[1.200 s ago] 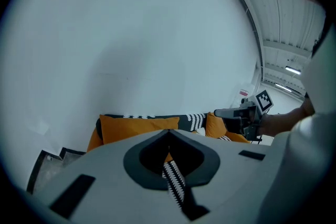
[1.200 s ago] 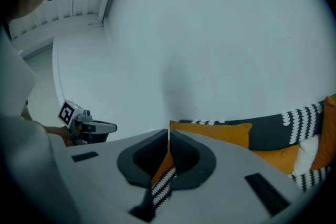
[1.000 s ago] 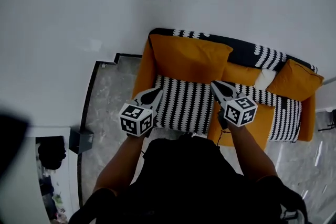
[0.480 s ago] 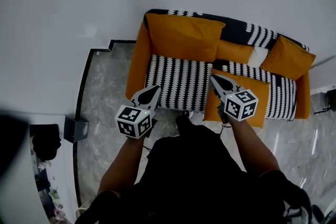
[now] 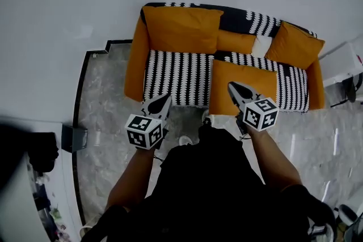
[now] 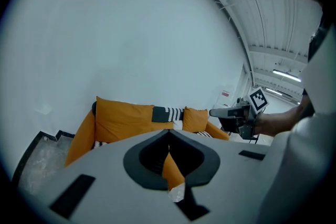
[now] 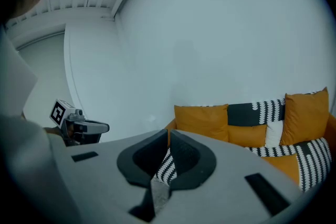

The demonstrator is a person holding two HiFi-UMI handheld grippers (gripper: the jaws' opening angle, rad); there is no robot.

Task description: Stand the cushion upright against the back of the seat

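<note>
An orange sofa [image 5: 134, 59] with a black-and-white striped seat stands against the white wall. One orange cushion [image 5: 244, 83] lies flat on the seat and overhangs its front edge; it also shows in the right gripper view [image 7: 286, 164]. A large orange cushion [image 5: 181, 28] stands upright at the back left. My left gripper [image 5: 165, 98] is shut and empty, in front of the seat's left part. My right gripper [image 5: 232, 86] is shut and empty too, its tip over the near edge of the flat cushion. Each gripper's own view shows its jaws together, left gripper [image 6: 169, 134] and right gripper [image 7: 169, 134].
A small orange cushion [image 5: 237, 41], a white one [image 5: 261, 46] and another orange one [image 5: 294, 45] lean on the sofa back. Grey marble floor [image 5: 105, 99] lies in front. A dark box [image 5: 74, 138] sits at the left and a white object [image 5: 347, 60] at the right.
Both grippers have drawn back from over the seat to its front edge, as the person moved away from the sofa. The flat cushion has kept its place on the seat.
</note>
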